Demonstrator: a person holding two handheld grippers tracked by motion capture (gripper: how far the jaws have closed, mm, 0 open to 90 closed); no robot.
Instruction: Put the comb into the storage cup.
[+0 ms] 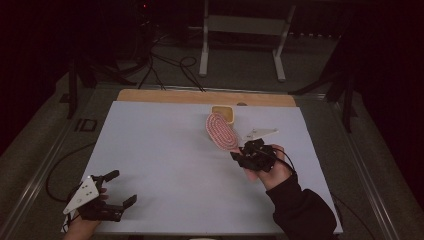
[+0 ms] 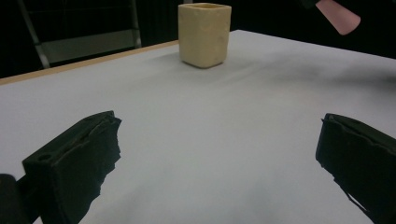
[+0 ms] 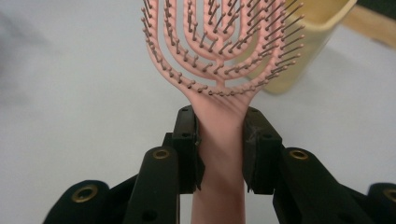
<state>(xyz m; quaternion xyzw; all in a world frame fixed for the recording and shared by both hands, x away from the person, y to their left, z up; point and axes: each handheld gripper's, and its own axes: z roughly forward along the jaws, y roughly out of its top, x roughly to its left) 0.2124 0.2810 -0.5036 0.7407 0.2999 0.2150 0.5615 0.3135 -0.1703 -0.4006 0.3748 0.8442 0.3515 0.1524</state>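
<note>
right gripper raised, clamping hairbrush

A white sheet covers the table, leaving a strip of bare wooden tabletop along the far edge. Beyond it, on the grey carpeted floor, stands a white metal stand, with black cables snaking past its feet. Darkness surrounds everything else.

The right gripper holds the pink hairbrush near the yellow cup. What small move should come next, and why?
Probably carry the hairbrush a little farther toward the cup and line it up over the opening. The right gripper is clamped on the handle, and the brush head sits just beside the cup, not over it yet.
</note>
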